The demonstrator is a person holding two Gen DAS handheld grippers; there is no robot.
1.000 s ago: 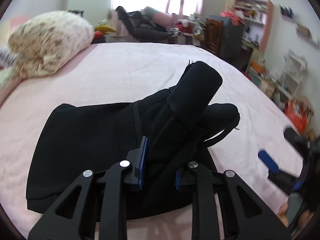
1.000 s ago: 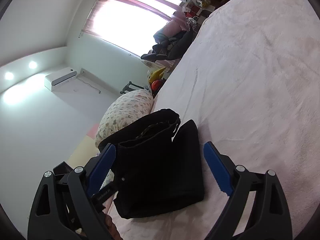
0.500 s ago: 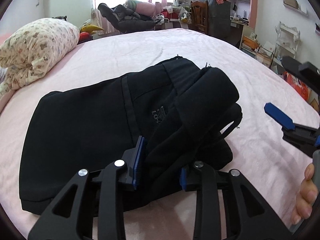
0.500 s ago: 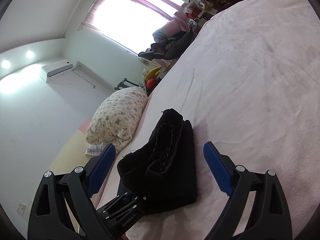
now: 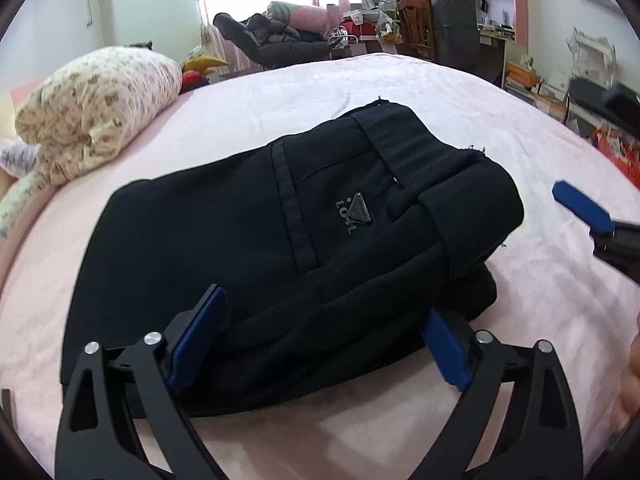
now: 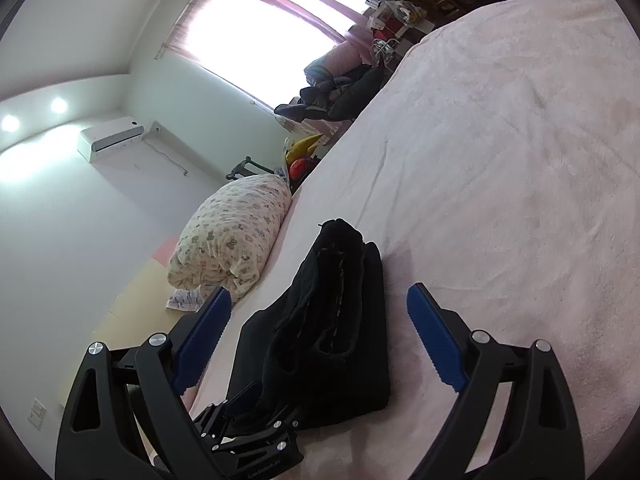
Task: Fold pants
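Cluttered bedroom, bright window at the far end, wide pink plush bed [image 5: 400,92] underneath everything.

Black folded fabric pants [image 5: 280,232] lying on the bed directly ahead of the left tongs [image 5: 320,344], waistband and small triangular logo patch facing up, top layer doubled over the rest. Near edge of the bundle sitting between the left tongs' blue pads, spread wide and, by the look of it, not pinching any cloth. Seen from the right tongs [image 6: 316,344], same bundle ahead and slightly left, edge-on, layers stacked a little loosely.

Right tongs also spread apart, holding nothing, off to the right of the bundle above bare bedding.

Step in hand, likely: letting go of the last fold and settling it. Best done by drawing the left tongs straight back and low, so the pads do not snag the hem and drag the top layer open. Worth pressing down on the raised, puffy right end near the waistband afterwards, then squaring the edges.

Beyond the pants, far left of the left tongs: cream floral-print pillow [image 5: 96,108], well apart.
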